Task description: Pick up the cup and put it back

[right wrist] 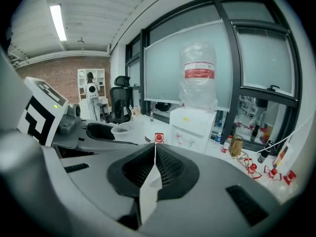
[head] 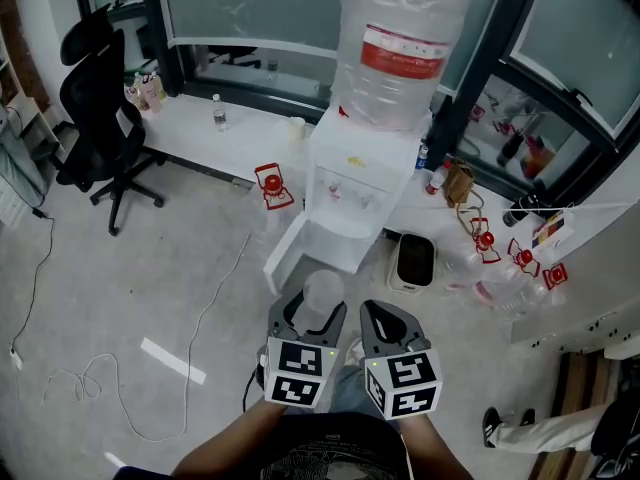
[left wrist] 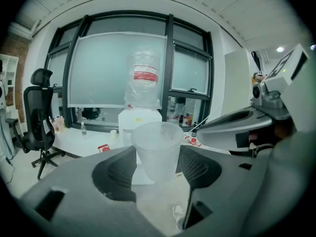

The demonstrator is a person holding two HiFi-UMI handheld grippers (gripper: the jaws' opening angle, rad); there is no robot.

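Observation:
A translucent plastic cup point(left wrist: 158, 152) stands upright between the pads of my left gripper point(left wrist: 159, 158), which is shut on it and holds it in the air above the floor. In the head view the cup point(head: 322, 294) hangs just in front of the white water dispenser point(head: 350, 183). My right gripper point(head: 385, 326) is close beside the left one point(head: 305, 320). Its jaws are shut on nothing, as the right gripper view shows point(right wrist: 154, 152). That view also catches the cup point(right wrist: 123, 130) off to its left.
A big water bottle point(head: 402, 48) tops the dispenser. A white ledge point(head: 230, 133) under the windows carries small bottles and red clips. A black office chair point(head: 100, 118) stands at left. Cables point(head: 90, 383) trail over the grey floor. A person's shoe point(head: 492, 426) shows at lower right.

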